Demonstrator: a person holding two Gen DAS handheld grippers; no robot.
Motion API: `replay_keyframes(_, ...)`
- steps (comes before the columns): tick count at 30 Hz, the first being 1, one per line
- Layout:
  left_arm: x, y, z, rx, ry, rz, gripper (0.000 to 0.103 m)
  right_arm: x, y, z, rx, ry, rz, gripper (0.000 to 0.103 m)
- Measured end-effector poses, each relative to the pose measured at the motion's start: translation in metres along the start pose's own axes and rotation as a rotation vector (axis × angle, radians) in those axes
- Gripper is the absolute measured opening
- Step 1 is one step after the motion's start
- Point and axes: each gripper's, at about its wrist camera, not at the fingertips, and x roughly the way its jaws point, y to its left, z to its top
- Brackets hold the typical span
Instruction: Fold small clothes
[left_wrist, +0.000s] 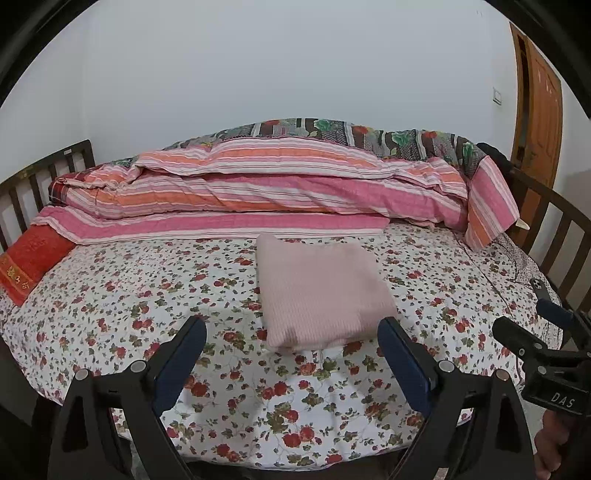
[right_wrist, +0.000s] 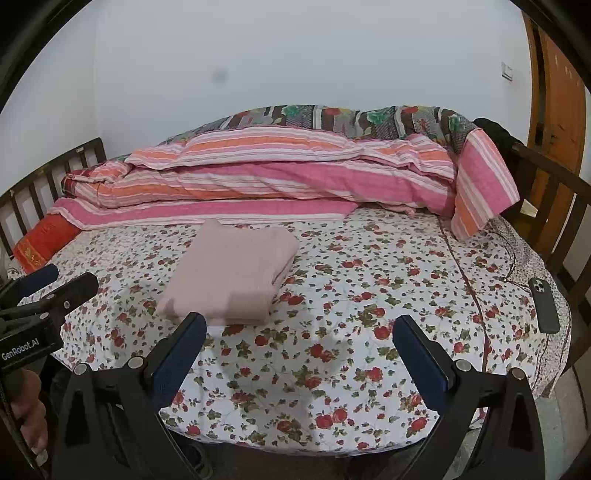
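A pale pink garment (left_wrist: 321, 291) lies folded into a thick rectangle on the floral bedsheet (left_wrist: 147, 295); it also shows in the right wrist view (right_wrist: 232, 273). My left gripper (left_wrist: 291, 328) is open and empty, held just in front of the garment's near edge, not touching it. My right gripper (right_wrist: 299, 328) is open and empty above the sheet, to the right of the garment. Each gripper shows at the edge of the other's view: the right one (left_wrist: 535, 325) and the left one (right_wrist: 55, 284).
A pink and orange striped quilt (left_wrist: 258, 192) is piled along the back of the bed. A red cushion (left_wrist: 29, 262) lies at the left. A dark phone (right_wrist: 545, 304) rests at the right edge. Wooden rails (right_wrist: 554, 206) close both ends. A wooden door (left_wrist: 539, 122) is at the right.
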Motion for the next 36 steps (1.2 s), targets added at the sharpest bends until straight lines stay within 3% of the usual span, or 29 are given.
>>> replay_keyframes(36,0.002,0.0019,-0.0039,0.014,0.003,0.022,0.094,-0.0043,-0.0091,0.0003,0.021,-0.007,-0.025,0.099)
